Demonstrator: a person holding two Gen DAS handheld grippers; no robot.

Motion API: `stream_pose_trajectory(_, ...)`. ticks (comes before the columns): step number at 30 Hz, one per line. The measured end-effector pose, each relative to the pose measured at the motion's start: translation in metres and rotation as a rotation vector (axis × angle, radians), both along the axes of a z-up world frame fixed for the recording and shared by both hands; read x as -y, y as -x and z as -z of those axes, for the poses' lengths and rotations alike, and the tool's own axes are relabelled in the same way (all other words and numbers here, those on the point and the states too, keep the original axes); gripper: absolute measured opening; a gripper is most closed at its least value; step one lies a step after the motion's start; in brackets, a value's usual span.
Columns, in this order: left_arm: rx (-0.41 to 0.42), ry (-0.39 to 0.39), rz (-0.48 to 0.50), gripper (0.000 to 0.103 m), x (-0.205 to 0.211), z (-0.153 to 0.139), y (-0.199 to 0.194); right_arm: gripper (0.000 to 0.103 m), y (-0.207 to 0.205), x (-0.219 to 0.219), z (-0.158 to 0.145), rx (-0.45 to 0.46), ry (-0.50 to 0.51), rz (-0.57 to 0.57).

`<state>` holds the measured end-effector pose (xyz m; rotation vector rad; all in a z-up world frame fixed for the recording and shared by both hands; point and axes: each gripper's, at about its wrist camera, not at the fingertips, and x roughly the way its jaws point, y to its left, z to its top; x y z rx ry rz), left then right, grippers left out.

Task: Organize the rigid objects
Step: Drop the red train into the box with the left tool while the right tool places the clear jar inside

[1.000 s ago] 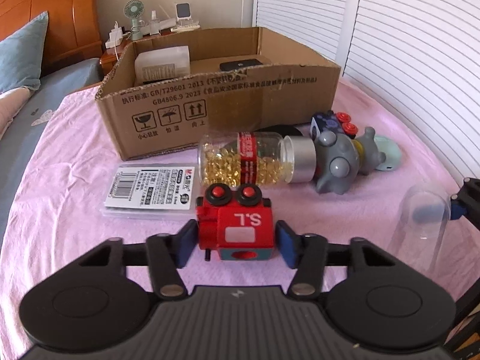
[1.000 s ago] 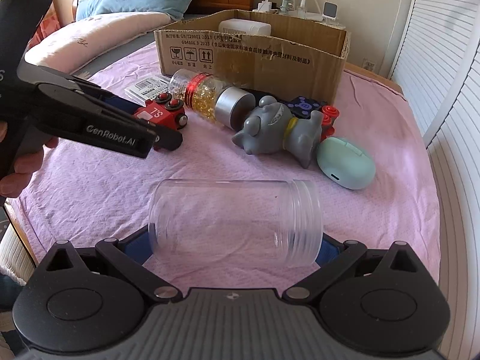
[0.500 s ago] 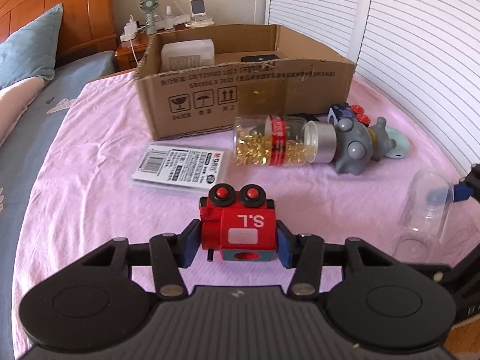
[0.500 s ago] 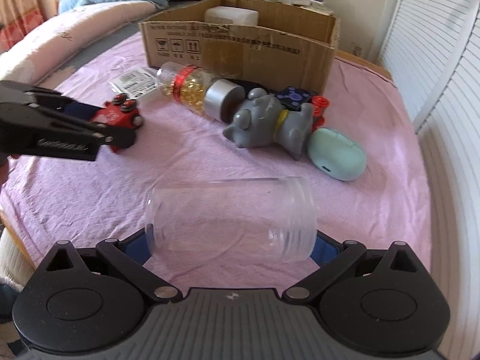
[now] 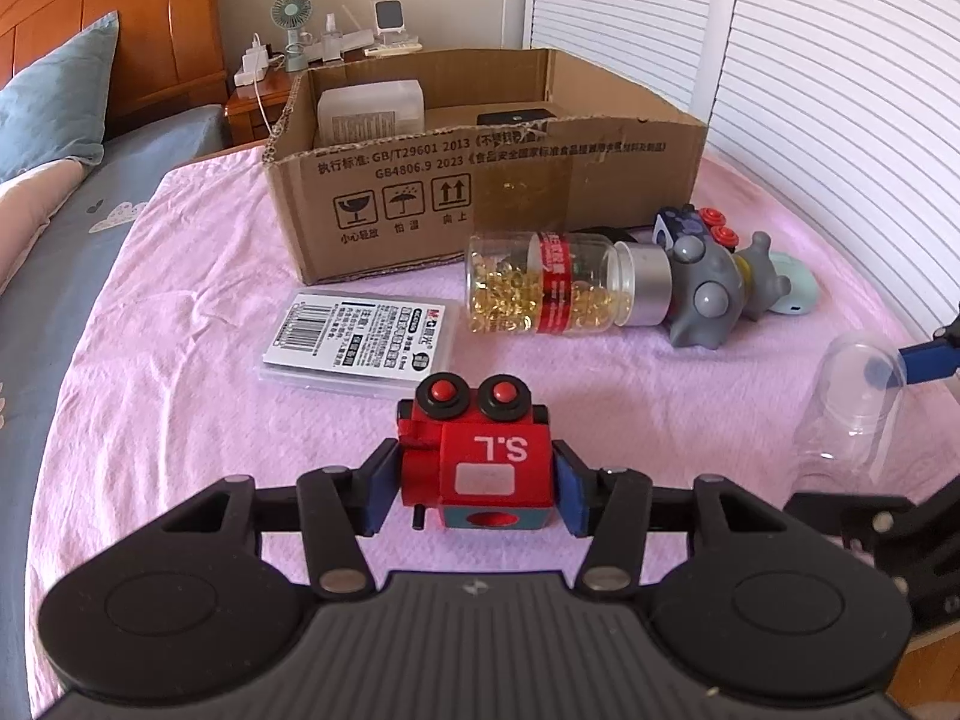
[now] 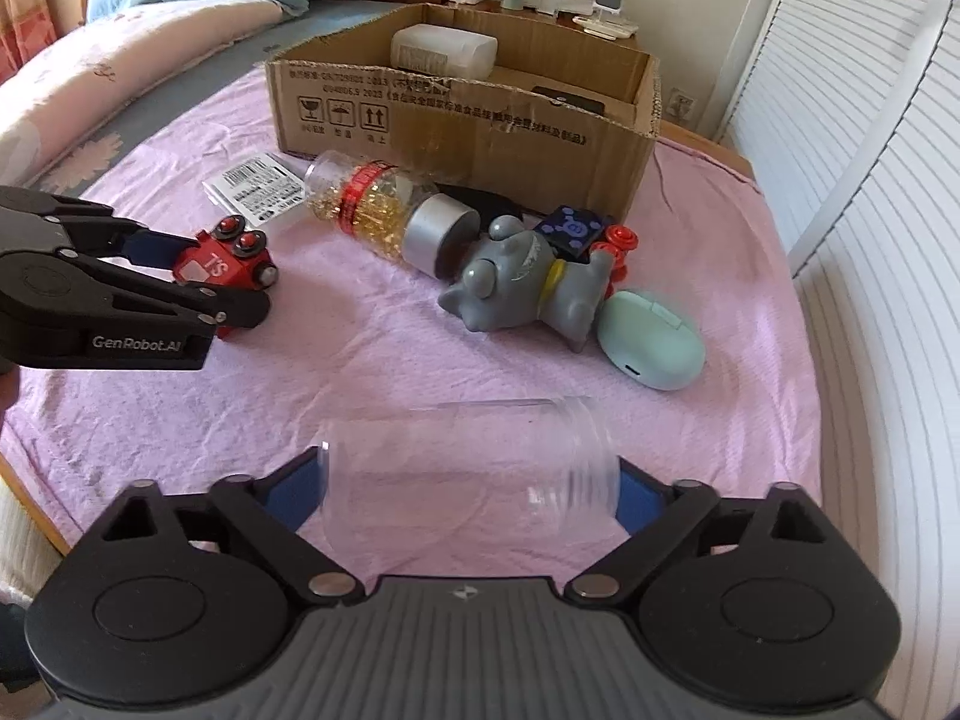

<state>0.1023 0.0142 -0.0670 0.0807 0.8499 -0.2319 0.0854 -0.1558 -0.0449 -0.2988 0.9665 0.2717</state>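
The left tongs (image 5: 477,480) clamp the red toy train (image 5: 480,456) above the pink bedspread (image 5: 180,360); the right tongs (image 6: 471,486), jaws just closing, grip the clear jar (image 6: 468,468) end to end.

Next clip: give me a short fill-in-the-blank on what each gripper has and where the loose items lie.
1. The left gripper is shut on the red toy ____.
2. The clear jar between the right gripper pads lies on its ____.
3. The capsule bottle has a ____ cap.
4. The white container sits inside the cardboard ____.

Missing words: train; side; silver; box
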Motion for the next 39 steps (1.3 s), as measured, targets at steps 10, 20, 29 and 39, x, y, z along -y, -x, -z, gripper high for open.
stream_pose_trajectory(10, -0.028, -0.005, 0.028, 0.05, -0.002, -0.006, 0.003, 0.093, -0.002, 0.005, -0.003, -0.024, -0.017, -0.003)
stream_pose_trajectory(20, -0.066, -0.003, 0.133, 0.05, -0.013, -0.042, 0.0, 0.093, -0.012, 0.012, -0.026, -0.015, -0.102, -0.054)
stream_pose_trajectory(29, 0.038, -0.03, 0.155, 0.05, -0.004, -0.091, -0.042, 0.093, -0.041, 0.009, -0.061, 0.084, -0.102, -0.071)
stream_pose_trajectory(39, 0.081, -0.068, 0.076, 0.05, 0.003, -0.106, -0.116, 0.093, -0.067, 0.007, -0.088, 0.15, -0.117, -0.071)
